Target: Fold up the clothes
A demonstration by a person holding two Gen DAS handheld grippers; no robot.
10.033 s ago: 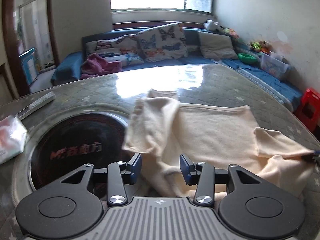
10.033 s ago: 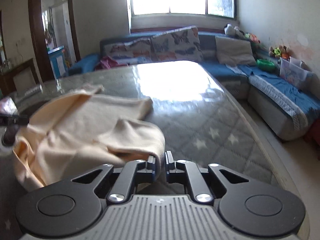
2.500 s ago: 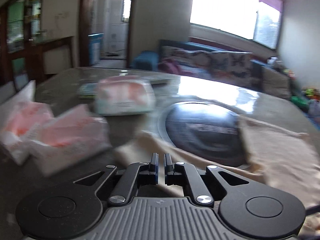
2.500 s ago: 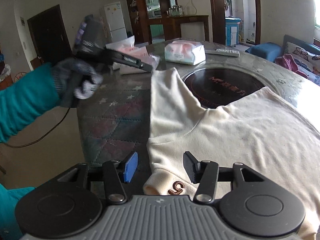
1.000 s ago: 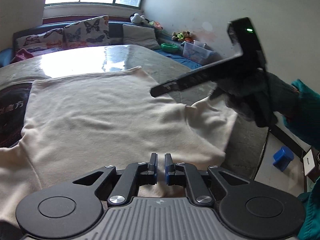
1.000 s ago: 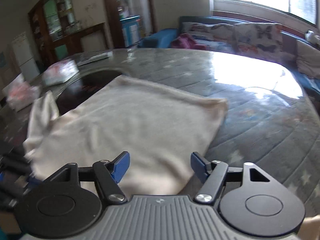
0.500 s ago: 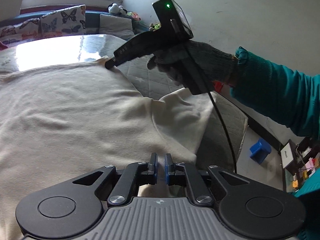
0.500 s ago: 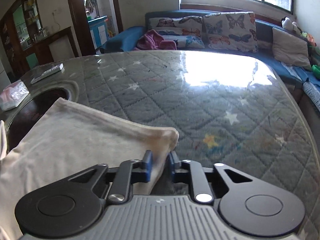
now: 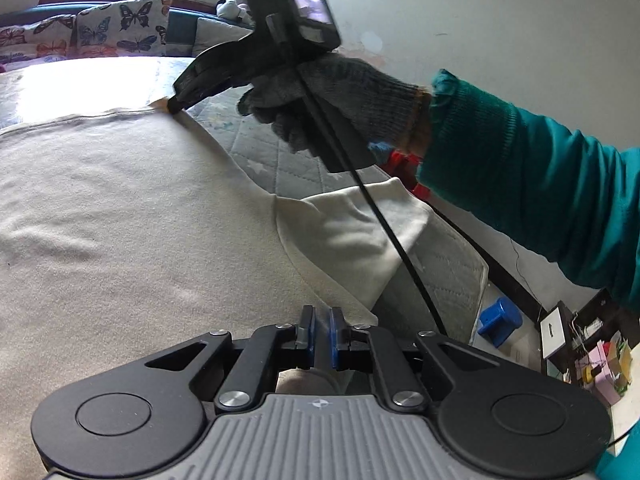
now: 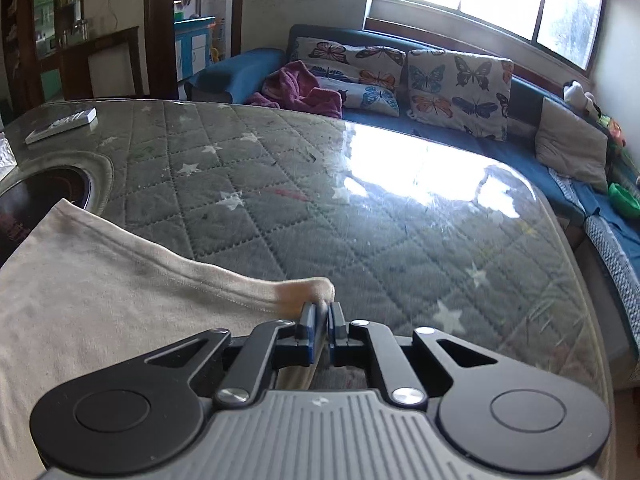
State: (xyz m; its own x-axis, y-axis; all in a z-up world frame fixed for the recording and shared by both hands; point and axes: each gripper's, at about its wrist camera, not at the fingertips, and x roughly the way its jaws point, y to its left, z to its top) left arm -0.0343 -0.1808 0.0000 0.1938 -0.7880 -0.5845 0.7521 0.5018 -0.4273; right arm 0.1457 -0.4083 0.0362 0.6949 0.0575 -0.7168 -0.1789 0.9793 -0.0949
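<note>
Cream T-shirt (image 9: 132, 216) spread flat on the quilted tabletop (image 10: 360, 216), body smooth, right-hand sleeve (image 9: 360, 232) lying out toward the tabletop edge; no fold visible anywhere in either view, so judged at the very start of folding: spreading done, corners gripped, every fold left to do. Left tongs (image 9: 319, 334) pressed together with cream cloth under and behind the pads, at the shoulder seam just beside that sleeve; reads as clamped on the T-shirt. Right tongs (image 10: 319, 330) clamped on the far hem corner (image 10: 312, 286), fabric bunched up and poking past the tips, a strip of cloth visible between the pads. Both tools pitched down toward the tabletop at a moderate angle, no obvious sideways tilt. Gloved right hand (image 9: 320, 96) wrapped round the right tool's handle, teal sleeve (image 9: 520, 184) reaching in from the right of the left wrist view, cable trailing down across the shirt sleeve. Likely next: lift the held side over toward the other. Risk: thin bite on the hem corner could slip under tension.
</note>
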